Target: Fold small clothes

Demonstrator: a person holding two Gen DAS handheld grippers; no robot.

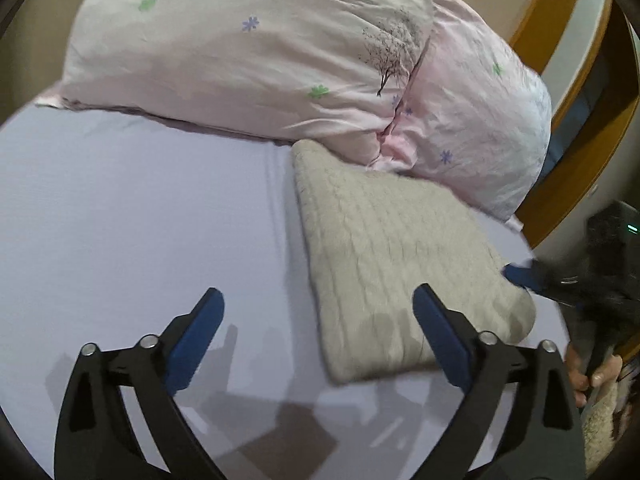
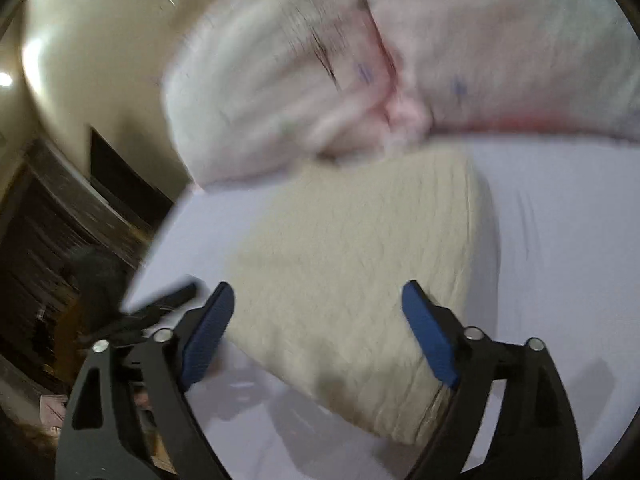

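A beige knitted garment [image 1: 400, 256] lies folded into a flat block on the lilac bed sheet [image 1: 140, 220]. My left gripper [image 1: 318, 300] is open and empty above the sheet, its right finger over the garment's near edge. My right gripper [image 2: 318, 296] is open and empty, hovering over the garment [image 2: 360, 272], which shows between its fingers. The right gripper's blue fingertip [image 1: 516, 274] also shows in the left wrist view at the garment's right edge. The right wrist view is motion-blurred.
Two pink floral pillows [image 1: 248, 52] [image 1: 480, 128] lie behind the garment. A wooden headboard [image 1: 576, 120] runs at the right. The bed's edge [image 2: 160, 248] drops to a dark floor with furniture at the left of the right wrist view.
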